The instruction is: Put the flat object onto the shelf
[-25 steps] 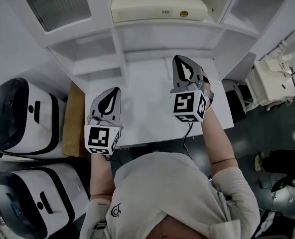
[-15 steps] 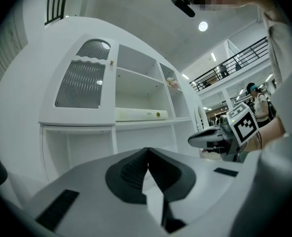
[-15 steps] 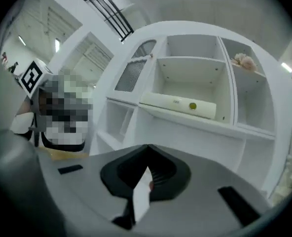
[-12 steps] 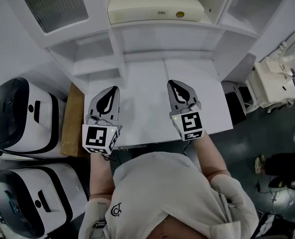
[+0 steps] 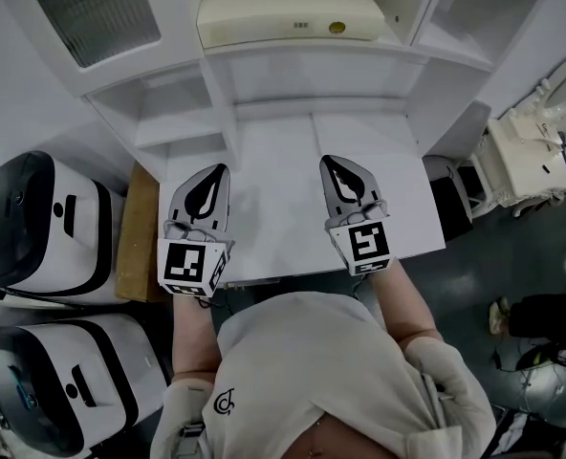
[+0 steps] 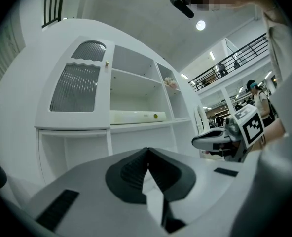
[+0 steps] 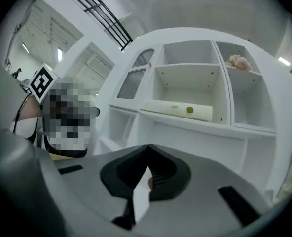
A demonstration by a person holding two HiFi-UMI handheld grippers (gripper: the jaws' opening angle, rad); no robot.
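- The flat object (image 5: 281, 15), a long cream slab with a small yellow dot on its front edge, lies flat in the middle compartment of the white shelf unit (image 5: 312, 55), on the board above the unit's wide lower opening.
- Nothing of mine touches it. Both grippers hang in front of the shelf unit, over the desk top (image 5: 283, 185), well apart from the slab.
- My left gripper (image 5: 218, 172) has its jaws pressed together with nothing between them, and points level toward the left part of the shelf unit.
- My right gripper (image 5: 331, 161) is likewise pressed together and empty, facing the middle of the shelf unit, below the slab.
- As I judge it, the placing itself is done: the slab rests on its board and looks square to the shelf unit's front.
- I see no step left beyond drawing my hands away from the shelf unit.
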